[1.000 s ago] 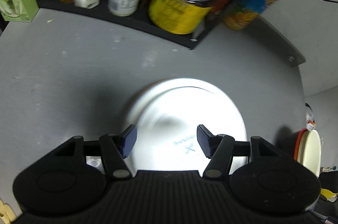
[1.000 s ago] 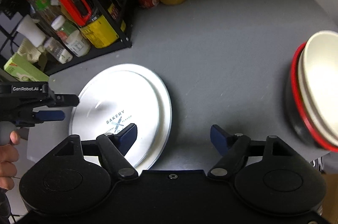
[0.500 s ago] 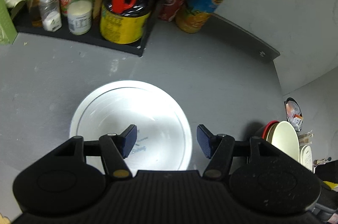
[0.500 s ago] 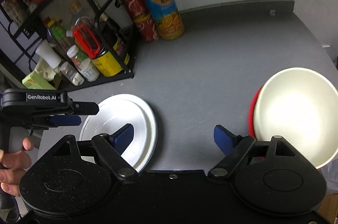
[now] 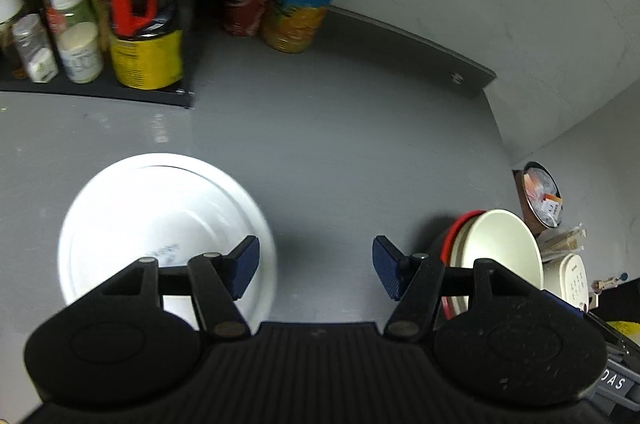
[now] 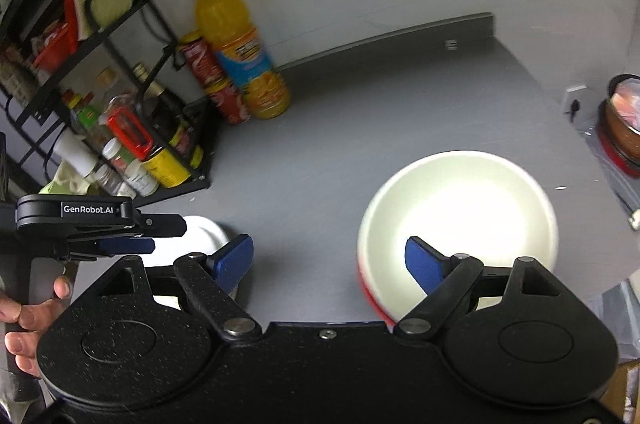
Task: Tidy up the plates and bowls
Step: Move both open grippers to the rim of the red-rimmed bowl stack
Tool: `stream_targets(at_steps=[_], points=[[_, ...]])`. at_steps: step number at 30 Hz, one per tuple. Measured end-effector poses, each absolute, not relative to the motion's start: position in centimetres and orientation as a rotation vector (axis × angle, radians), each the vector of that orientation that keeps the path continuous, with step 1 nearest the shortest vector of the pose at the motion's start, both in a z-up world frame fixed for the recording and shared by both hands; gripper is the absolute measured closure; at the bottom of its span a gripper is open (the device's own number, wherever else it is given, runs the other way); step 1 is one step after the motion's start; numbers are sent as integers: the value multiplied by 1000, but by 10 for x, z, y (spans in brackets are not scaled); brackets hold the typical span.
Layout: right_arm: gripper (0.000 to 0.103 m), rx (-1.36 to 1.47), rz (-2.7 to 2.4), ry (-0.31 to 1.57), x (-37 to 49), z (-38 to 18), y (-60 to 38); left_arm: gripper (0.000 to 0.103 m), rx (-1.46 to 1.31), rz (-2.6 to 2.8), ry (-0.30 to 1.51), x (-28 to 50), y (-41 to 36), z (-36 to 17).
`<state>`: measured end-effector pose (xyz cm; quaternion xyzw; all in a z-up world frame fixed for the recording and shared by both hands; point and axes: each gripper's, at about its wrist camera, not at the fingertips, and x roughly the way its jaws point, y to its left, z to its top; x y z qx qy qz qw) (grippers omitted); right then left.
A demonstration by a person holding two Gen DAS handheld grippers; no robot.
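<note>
A white plate [image 5: 160, 224] lies flat on the grey table [image 5: 340, 144], ahead and left of my left gripper [image 5: 316, 272]. That gripper hangs open above bare table, nothing between its blue pads. A cream bowl [image 6: 460, 216] sits nested in a red bowl [image 6: 370, 298] near the table's right edge. My right gripper [image 6: 330, 264] is open above the table, its right pad over the cream bowl's near rim, apart from it. The bowl stack [image 5: 496, 256] also shows in the left wrist view, to the right. In the right wrist view the plate [image 6: 204, 230] is mostly hidden behind the left gripper [image 6: 160, 236].
A black rack [image 6: 120, 84] of jars and bottles stands at the back left, with an orange juice bottle [image 6: 240, 56] and red cans [image 6: 216, 84] beside it against the wall. A pot [image 6: 620, 128] sits beyond the table's right edge. A hand [image 6: 28, 316] holds the left gripper.
Both grippers have drawn back and risen from the plate, which has slid left in both views. The bowl stack now lies ahead of the right gripper, whose jaws stand slightly wider.
</note>
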<state>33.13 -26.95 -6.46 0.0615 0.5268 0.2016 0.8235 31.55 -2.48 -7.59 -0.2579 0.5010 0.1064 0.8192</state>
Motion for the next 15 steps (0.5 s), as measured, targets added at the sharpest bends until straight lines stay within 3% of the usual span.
stream_targets(at_steps=[15], points=[[20,194,314,1151,344,-82,-356,42,-526,129,1105,362,-111,-96]])
